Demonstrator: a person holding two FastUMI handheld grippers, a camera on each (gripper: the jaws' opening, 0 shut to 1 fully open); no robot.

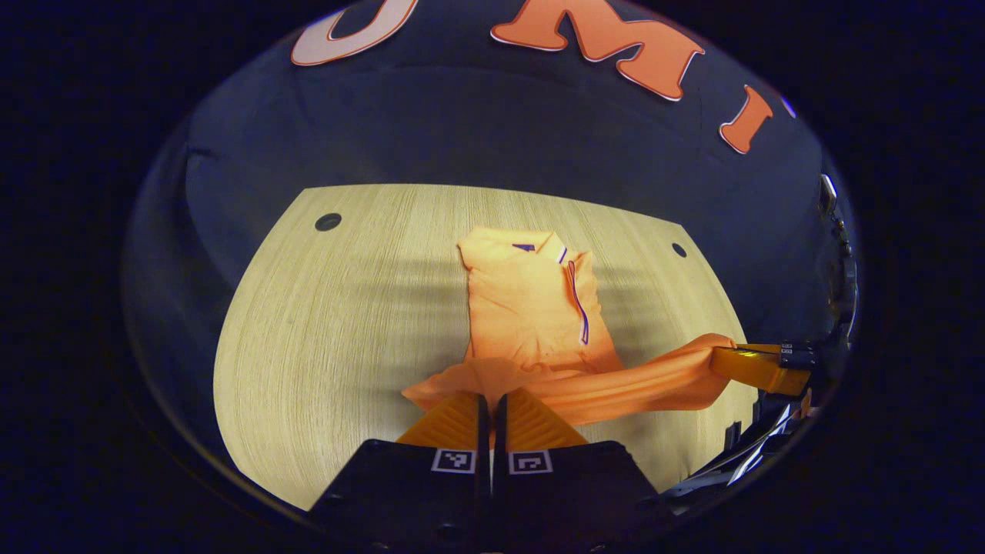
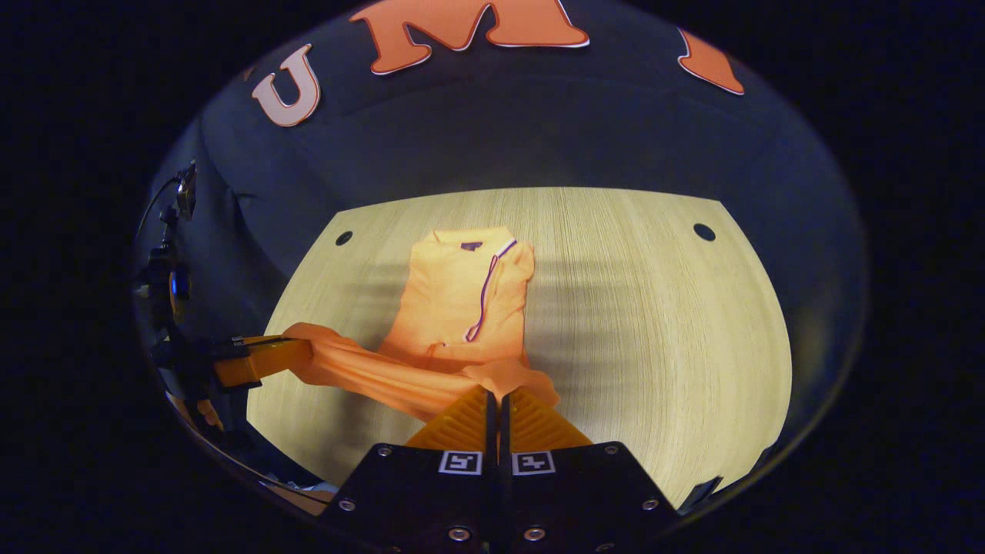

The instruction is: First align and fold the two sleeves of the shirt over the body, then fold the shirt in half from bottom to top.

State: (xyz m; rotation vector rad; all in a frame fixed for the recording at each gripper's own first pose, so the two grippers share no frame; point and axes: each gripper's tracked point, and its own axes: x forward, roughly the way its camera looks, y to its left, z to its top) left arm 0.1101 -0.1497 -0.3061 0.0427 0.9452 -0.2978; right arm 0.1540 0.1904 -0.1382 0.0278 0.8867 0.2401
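Wood-grain tabletop [image 1: 323,323] carries an orange shirt [image 1: 531,308], which lies near its middle with the collar toward the far edge and both sleeves apparently already folded over the body, so the bottom-to-top fold looks like the step in hand. The hem [image 1: 616,385] is lifted off the surface and stretched between the two grippers. The left hand-held gripper [image 1: 490,404] is closed on one hem corner, and the right hand-held gripper [image 2: 496,404] is closed on the other. The risk, as I judge it, is uneven travel: if one corner leads, the fold lands crooked. Pulling the hem too taut could drag the body and undo the sleeves, and thin cloth may slip from a pinch.
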